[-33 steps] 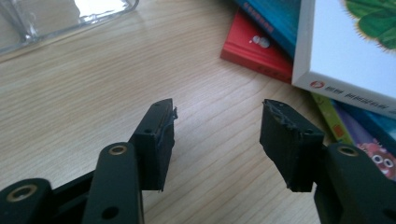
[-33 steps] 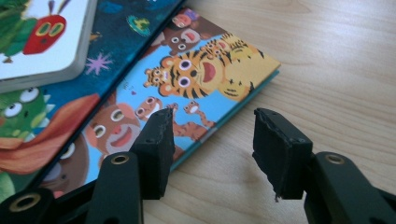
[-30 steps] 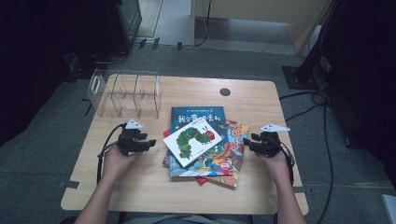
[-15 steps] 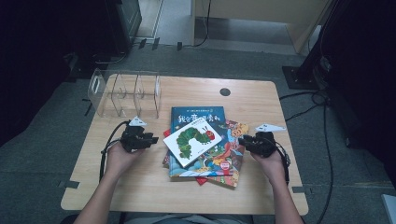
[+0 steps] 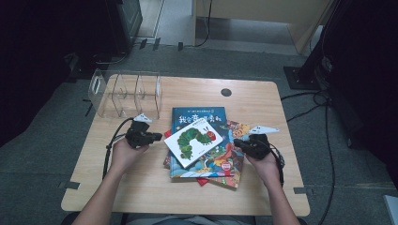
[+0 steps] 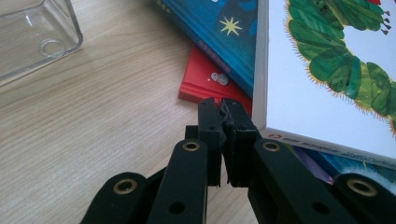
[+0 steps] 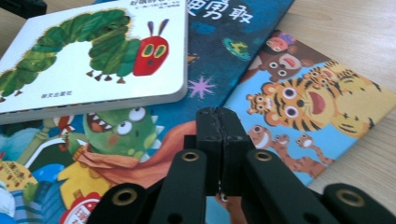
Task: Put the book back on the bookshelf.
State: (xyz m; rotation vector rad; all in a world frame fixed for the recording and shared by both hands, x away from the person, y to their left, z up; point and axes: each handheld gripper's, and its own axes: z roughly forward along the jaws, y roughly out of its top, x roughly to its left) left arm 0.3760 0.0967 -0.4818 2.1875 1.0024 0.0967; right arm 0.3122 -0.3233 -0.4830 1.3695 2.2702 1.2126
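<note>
Wooden table with a pile of picture books at its middle and a hand-held gripper at each side of the pile

White caterpillar board book lies tilted on top of the stack, over a blue book, a dinosaur book, a tiger book and a red book. Left gripper sits just left of the pile, its jaws having just closed, pads together with nothing between them, tips near the white book's corner. Right gripper rests at the pile's right edge, jaws likewise just closed and empty, over the dinosaur cover. Clear plastic divider rack stands at the far left
</note>
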